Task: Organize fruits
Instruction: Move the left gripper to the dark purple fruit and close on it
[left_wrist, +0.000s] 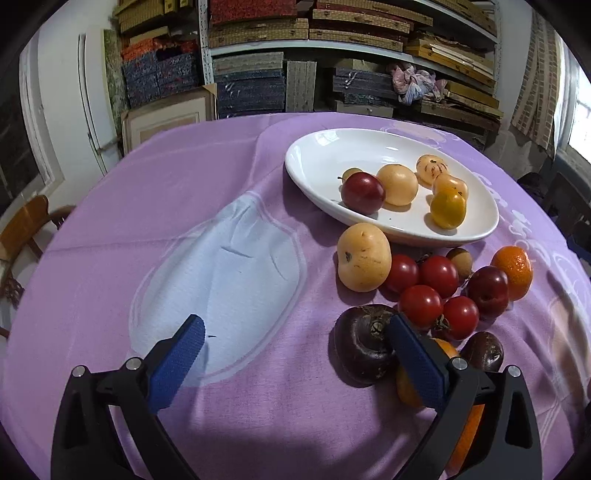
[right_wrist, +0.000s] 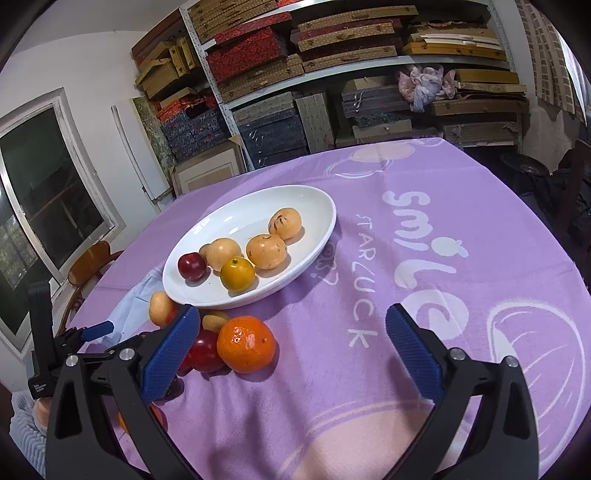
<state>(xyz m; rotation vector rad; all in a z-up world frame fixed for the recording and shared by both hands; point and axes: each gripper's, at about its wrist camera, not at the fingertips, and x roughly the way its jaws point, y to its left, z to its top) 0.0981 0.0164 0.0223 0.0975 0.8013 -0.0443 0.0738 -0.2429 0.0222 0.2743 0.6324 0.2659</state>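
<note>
A white oval dish (left_wrist: 314, 155) on the purple cloth holds a red plum (left_wrist: 362, 192), a yellow citrus (left_wrist: 447, 208) and several tan fruits. In front of it on the cloth lie a tan fruit (left_wrist: 364, 256), cherry tomatoes (left_wrist: 430, 291), a dark plum (left_wrist: 487, 291), a mandarin (left_wrist: 513, 271) and a dark purple mangosteen (left_wrist: 364, 343). My left gripper (left_wrist: 295, 325) is open over bare cloth, its right finger just beside the mangosteen. My right gripper (right_wrist: 291, 317) is open too, with nothing between its fingers; the mandarin (right_wrist: 245, 343) lies just inside its left finger, near the dish (right_wrist: 236, 218).
Shelves (right_wrist: 332, 74) stacked with boxes stand behind the round table. A wooden chair (right_wrist: 92, 266) and a window (right_wrist: 44, 192) are at the left. A pale blue patch (left_wrist: 229, 273) is printed on the cloth. A blue finger (right_wrist: 99, 328) of the left gripper shows in the right wrist view.
</note>
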